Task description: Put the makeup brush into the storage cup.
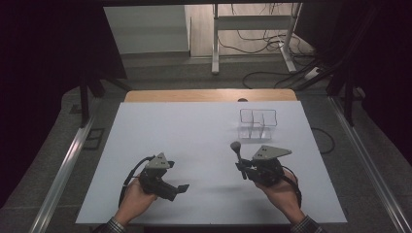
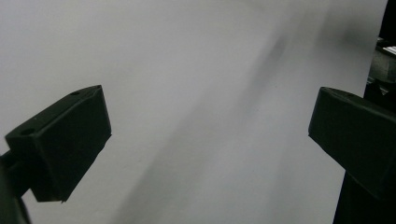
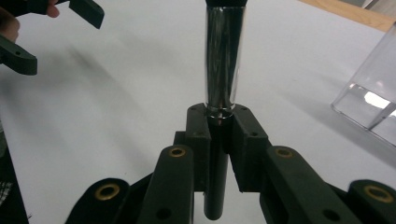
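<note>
One brush (image 1: 237,153) pinched in right claw (image 3: 219,122); left claw (image 2: 205,140) spread, empty; one clear organiser (image 1: 257,124) at 1 o'clock on bench (image 1: 194,131); no legible writing.

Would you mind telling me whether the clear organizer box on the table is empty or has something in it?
Empty, as far as visible: through the clear organizer box the white table shows, with nothing inside its compartments.

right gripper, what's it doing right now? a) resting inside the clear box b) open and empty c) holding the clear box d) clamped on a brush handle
d: in the right gripper view the right gripper has its jaws closed on the dark and chrome handle of the brush, and the clear box stands apart on the table.
</note>
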